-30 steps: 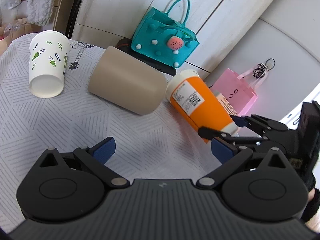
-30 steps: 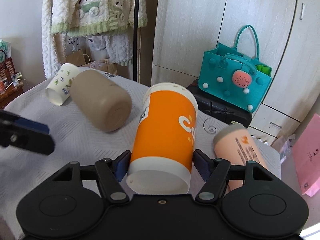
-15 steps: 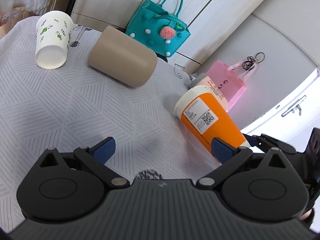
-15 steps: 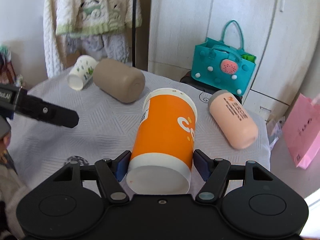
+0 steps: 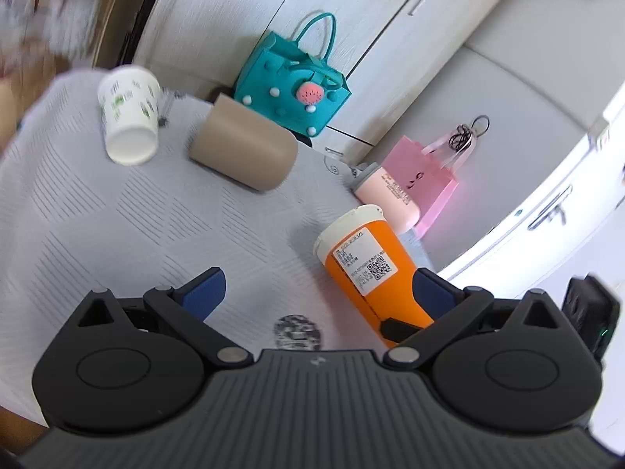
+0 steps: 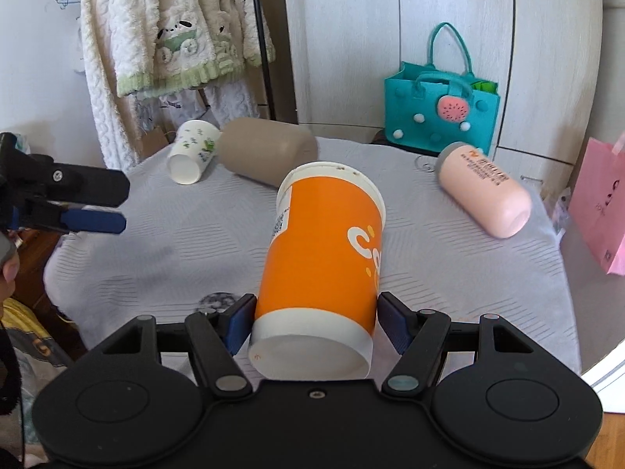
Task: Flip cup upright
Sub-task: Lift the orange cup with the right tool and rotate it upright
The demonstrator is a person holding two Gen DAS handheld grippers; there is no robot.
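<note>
right claw (image 6: 314, 322) is closed on the light, crushable orange paper cup (image 6: 324, 258), best gripped gently near its stiffer base.

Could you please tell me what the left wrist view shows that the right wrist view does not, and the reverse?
Only the left wrist view shows the full printed label with QR code on the orange paper cup and the open left gripper holding nothing. Only the right wrist view shows the right gripper shut on that cup near its base, and the fluffy cream clothes hanging behind. Both show the leaf-print white cup, beige tumbler, pink tumbler and teal bag.
</note>
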